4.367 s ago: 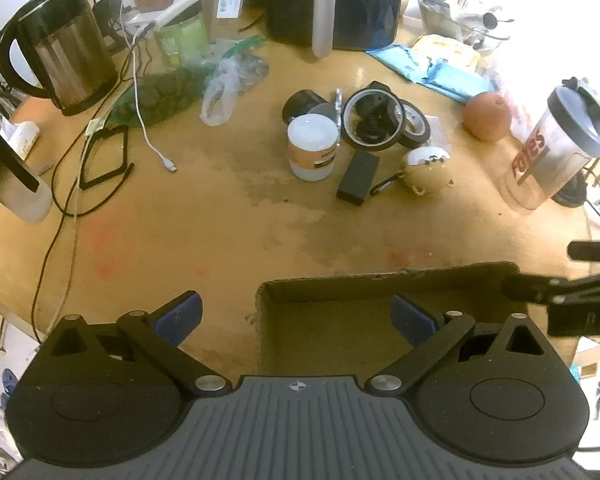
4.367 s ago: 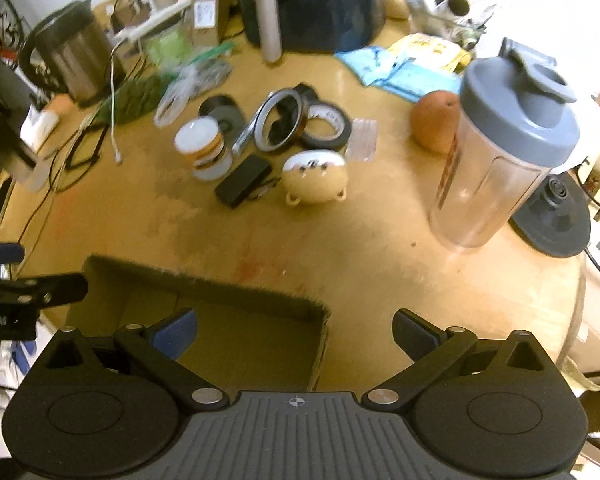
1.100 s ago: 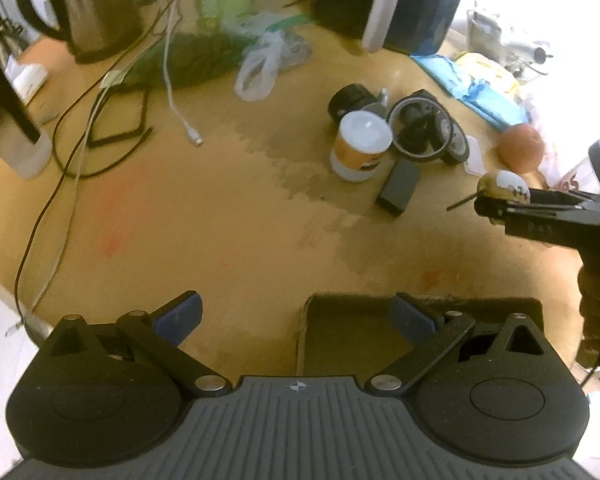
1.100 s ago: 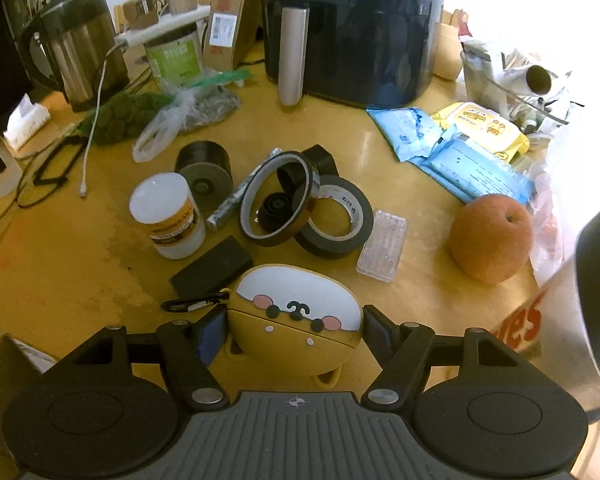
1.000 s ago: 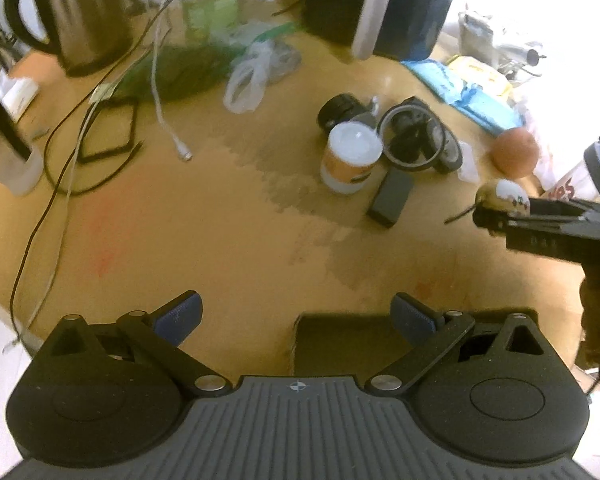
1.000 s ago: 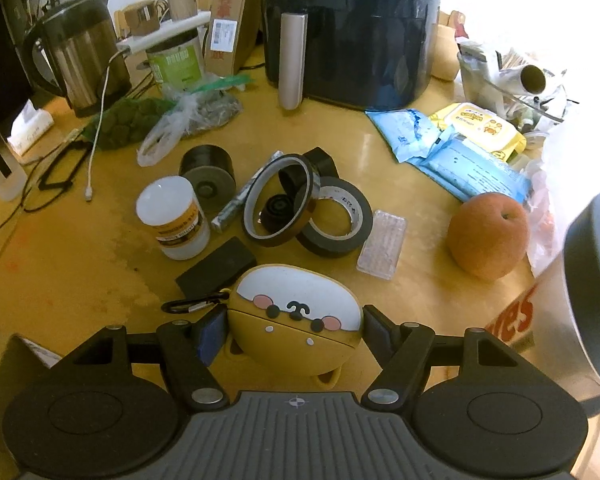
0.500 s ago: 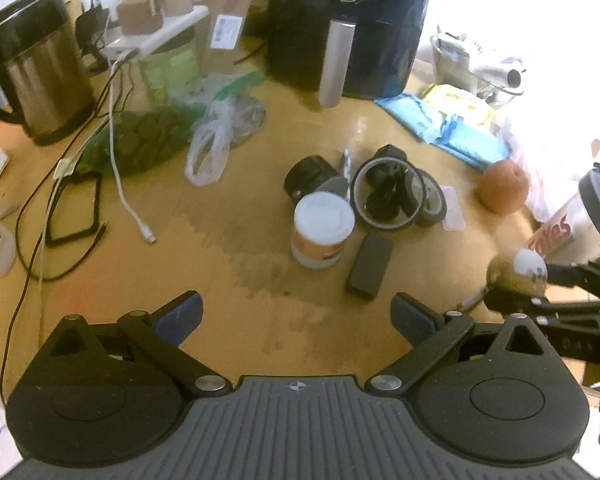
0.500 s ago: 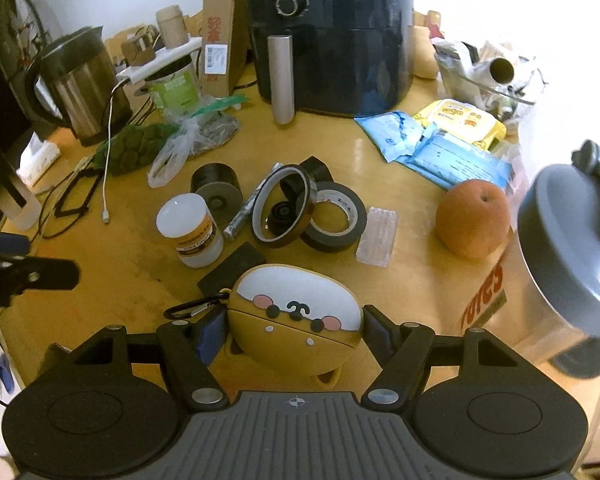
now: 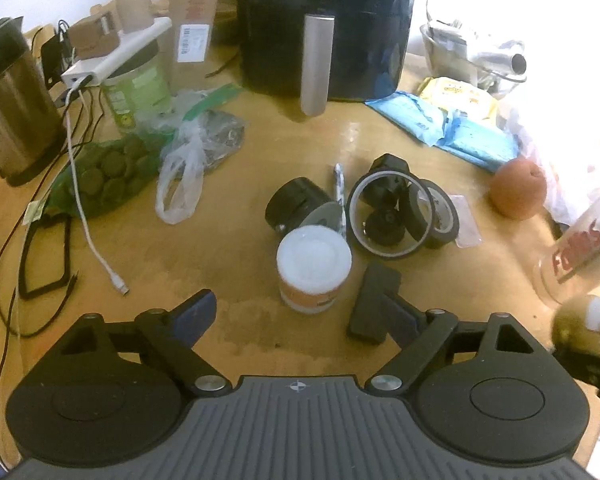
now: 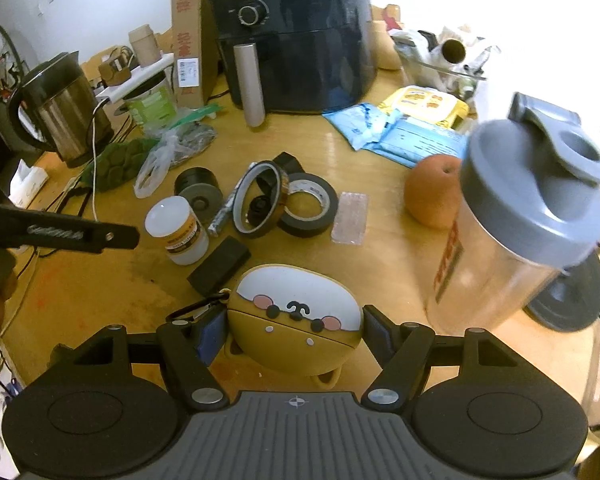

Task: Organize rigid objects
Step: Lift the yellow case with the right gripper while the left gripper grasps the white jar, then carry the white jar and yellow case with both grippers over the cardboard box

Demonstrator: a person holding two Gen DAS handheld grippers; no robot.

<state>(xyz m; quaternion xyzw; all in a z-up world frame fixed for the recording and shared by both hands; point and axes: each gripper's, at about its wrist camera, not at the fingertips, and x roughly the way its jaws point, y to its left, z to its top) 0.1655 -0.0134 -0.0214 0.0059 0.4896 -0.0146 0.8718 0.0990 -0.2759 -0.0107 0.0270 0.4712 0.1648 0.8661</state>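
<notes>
Two grippers share the work: the right gripper stays clamped on the yellow cartoon-face case, now carried off the table, ready for boxing. The left gripper has swung from the cardboard box toward the clutter, its jaws closing with nothing pressed between them; the white-lidded jar stands just ahead, the black block beside its right finger.

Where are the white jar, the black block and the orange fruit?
white jar (image 9: 314,258), left wrist view, on its lid.
black block (image 9: 374,298), left wrist view, on its top face.
orange fruit (image 10: 430,192), right wrist view, on its front side.
</notes>
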